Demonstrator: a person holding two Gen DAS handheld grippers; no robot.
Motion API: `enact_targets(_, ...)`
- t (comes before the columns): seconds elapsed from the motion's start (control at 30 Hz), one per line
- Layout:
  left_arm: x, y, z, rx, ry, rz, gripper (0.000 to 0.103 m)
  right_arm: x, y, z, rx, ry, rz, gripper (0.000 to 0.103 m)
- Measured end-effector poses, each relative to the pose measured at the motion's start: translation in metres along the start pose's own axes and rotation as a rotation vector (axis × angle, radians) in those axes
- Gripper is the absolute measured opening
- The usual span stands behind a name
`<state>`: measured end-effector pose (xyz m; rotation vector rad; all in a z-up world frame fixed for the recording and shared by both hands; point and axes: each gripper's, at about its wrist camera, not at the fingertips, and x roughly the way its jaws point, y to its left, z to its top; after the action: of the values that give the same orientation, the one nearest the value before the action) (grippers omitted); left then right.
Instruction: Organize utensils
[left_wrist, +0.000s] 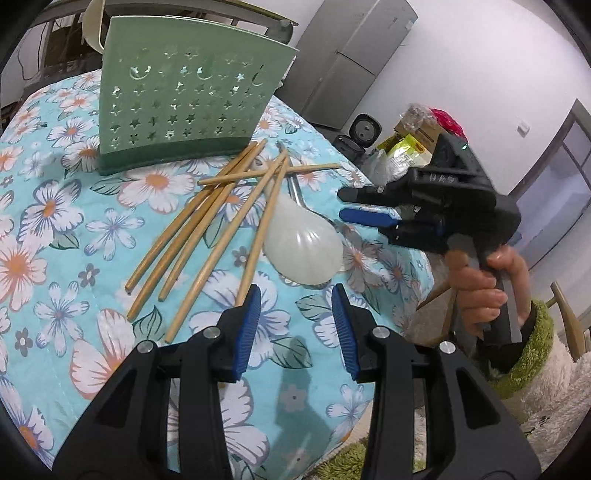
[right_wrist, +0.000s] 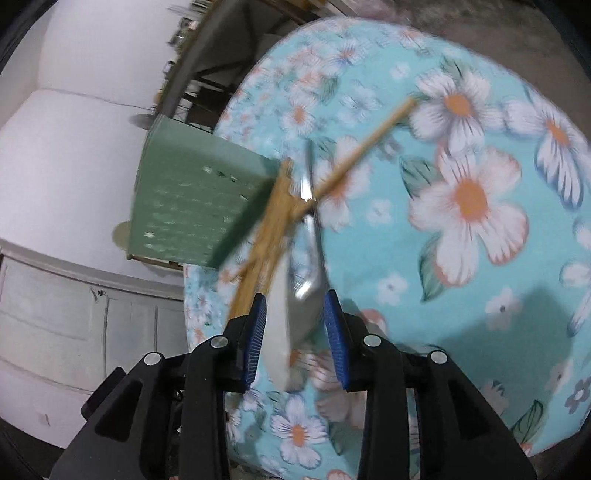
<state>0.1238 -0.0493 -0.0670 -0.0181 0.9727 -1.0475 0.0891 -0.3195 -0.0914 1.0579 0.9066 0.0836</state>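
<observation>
Left gripper (left_wrist: 295, 325) is hovering above the floral tablecloth (left_wrist: 55, 229) with its blue pads (left_wrist: 251, 325) spread wide and nothing between them. The near end of one wooden chopstick lies just in front of the left pad.

Right gripper (left_wrist: 345, 205) is entering from the right side of the left wrist view, held in the person's right hand (left_wrist: 484, 288). Its fingers are standing apart and gripping nothing. In the right wrist view the same gripper (right_wrist: 295, 339) is showing its pads parted, with the white rice spoon (right_wrist: 277, 332) and the metal spoon (right_wrist: 308, 258) lying on the cloth in line with the gap; that view is motion-blurred, so contact cannot be judged.

Utensils are lying in a loose pile at mid-table. The wooden chopsticks (left_wrist: 192, 229), six by count, are fanning out, one lying crosswise over the others. The white rice spoon (left_wrist: 303, 243) is lying just right of them, its handle running under the sticks. The metal spoon (left_wrist: 297, 188) is lying partly beneath the rice spoon.

The green utensil holder (left_wrist: 184, 99), perforated with stars and moons, is standing upright just behind the pile, near the far chopstick tips. It is appearing at left in the right wrist view (right_wrist: 192, 199).

A grey refrigerator (left_wrist: 354, 59) is standing in the background.
</observation>
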Motion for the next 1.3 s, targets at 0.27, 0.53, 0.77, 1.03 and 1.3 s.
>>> enact_targets(0.27, -0.007, 0.0, -0.005, 0.011, -0.009, 0.033, 0.038, 0.034, -0.004, 0.003, 0.028, 0.046, -0.033, 0.005)
enact_targets(0.53, -0.008, -0.008, -0.006, 0.051, -0.013, 0.041, 0.041, 0.007, -0.027, -0.01, 0.06, 0.005, -0.044, 0.003)
enact_targets(0.77, -0.004, -0.011, -0.006, 0.058, -0.002, 0.023, 0.041, -0.016, -0.048, -0.026, 0.151, 0.015, -0.027, 0.003)
enact_targets(1.03, -0.001, -0.003, -0.005, 0.018, -0.005, 0.035, 0.041, -0.01, -0.07, -0.075, 0.32, 0.147, 0.112, 0.003)
enact_targets(1.3, -0.023, 0.001, -0.009, -0.042, 0.01, -0.075, 0.048, 0.017, -0.069, -0.1, 0.429, 0.22, 0.253, 0.003)
